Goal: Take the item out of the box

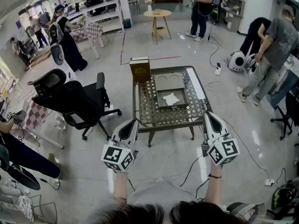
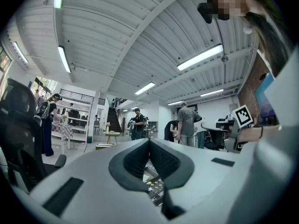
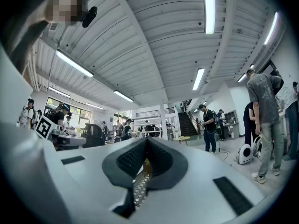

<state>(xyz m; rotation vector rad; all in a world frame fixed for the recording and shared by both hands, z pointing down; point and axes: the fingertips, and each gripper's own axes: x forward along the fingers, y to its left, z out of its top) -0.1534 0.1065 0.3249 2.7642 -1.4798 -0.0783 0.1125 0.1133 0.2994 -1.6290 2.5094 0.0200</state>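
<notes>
An open grey box [image 1: 159, 101] lies on the metal lattice table [image 1: 149, 112] with a crumpled white item [image 1: 171, 98] inside it. Its flat grey lid part [image 1: 169, 81] lies just behind. A gold-brown box [image 1: 140, 70] stands upright at the table's far left corner. My left gripper [image 1: 134, 122] hovers at the table's near left edge with its jaws shut on nothing. My right gripper [image 1: 208, 114] hovers at the near right edge, also shut and empty. In the left gripper view the jaws [image 2: 149, 140] meet at the tip; the right gripper view [image 3: 146, 140] shows the same.
A black office chair [image 1: 77, 101] stands left of the table. A white strip [image 1: 198, 90] lies along the table's right side. Cables [image 1: 212, 55] run over the floor on the right. A round wooden table [image 1: 157, 14] and several people are further back.
</notes>
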